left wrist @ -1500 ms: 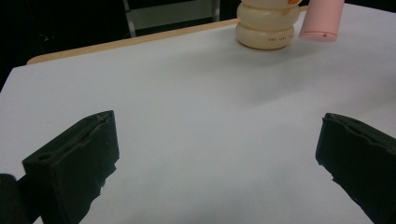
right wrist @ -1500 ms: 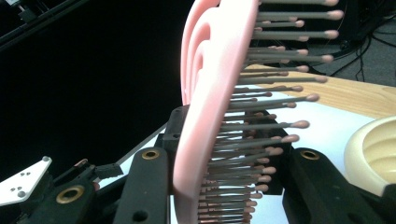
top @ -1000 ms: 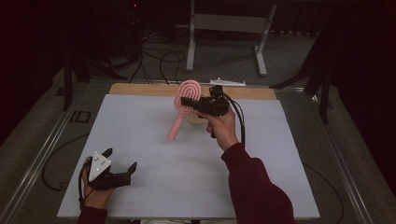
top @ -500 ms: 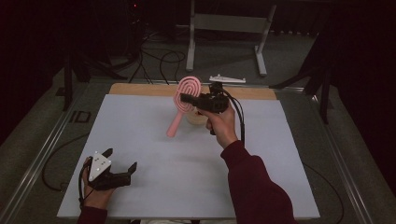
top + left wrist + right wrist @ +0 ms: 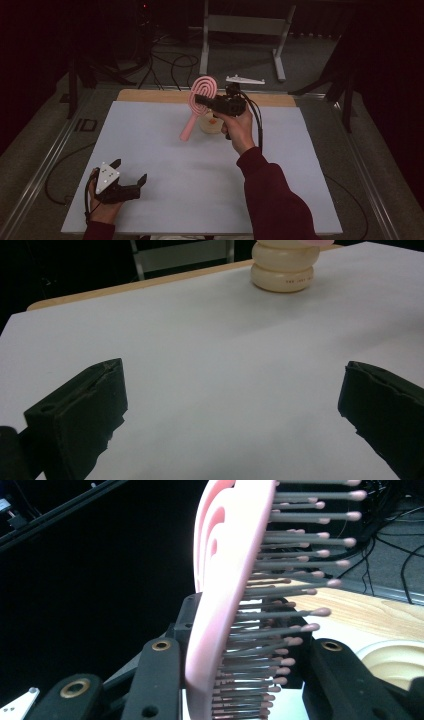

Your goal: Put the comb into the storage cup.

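Pink hairbrush, clamped at the head between the jaws of the right gripper, up in the air over the far middle of the white table, handle slanting down and left. Just beside and below, a cream ribbed holder, possibly a stack of rings, hard to tell. Left gripper at the near left corner, jaws spread wide, holding nothing.
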Action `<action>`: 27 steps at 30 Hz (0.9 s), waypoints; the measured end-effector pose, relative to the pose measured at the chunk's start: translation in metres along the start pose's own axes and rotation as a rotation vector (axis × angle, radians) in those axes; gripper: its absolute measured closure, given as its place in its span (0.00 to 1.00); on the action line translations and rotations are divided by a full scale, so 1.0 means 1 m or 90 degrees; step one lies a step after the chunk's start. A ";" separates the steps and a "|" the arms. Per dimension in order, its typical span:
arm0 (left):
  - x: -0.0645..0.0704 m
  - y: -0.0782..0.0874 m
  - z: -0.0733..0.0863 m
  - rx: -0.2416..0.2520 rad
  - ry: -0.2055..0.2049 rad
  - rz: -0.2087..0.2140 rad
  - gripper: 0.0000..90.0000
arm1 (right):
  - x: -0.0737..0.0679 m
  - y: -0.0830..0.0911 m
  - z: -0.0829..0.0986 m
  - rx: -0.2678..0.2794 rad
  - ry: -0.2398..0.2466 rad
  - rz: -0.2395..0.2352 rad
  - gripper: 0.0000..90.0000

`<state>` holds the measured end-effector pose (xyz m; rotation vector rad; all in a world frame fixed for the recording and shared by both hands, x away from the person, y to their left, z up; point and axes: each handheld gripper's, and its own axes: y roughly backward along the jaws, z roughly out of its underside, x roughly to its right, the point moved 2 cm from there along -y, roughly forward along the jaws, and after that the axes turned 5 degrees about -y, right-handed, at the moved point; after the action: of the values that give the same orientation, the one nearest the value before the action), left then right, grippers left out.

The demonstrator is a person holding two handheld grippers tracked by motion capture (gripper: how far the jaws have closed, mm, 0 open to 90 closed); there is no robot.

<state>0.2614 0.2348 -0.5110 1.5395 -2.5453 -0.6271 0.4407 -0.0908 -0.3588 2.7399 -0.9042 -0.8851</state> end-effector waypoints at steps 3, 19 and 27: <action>0.000 0.000 0.000 0.000 0.000 0.000 0.00 | 0.002 -0.001 -0.001 0.002 0.000 0.006 0.71; 0.000 0.000 0.000 0.000 -0.001 0.001 0.00 | 0.009 -0.003 -0.007 0.015 -0.001 0.025 0.71; 0.000 0.000 0.000 0.000 0.000 0.000 0.00 | 0.015 -0.003 -0.009 0.026 -0.009 0.035 0.71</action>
<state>0.2611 0.2348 -0.5108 1.5398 -2.5457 -0.6261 0.4570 -0.0973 -0.3592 2.7319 -1.0050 -0.8873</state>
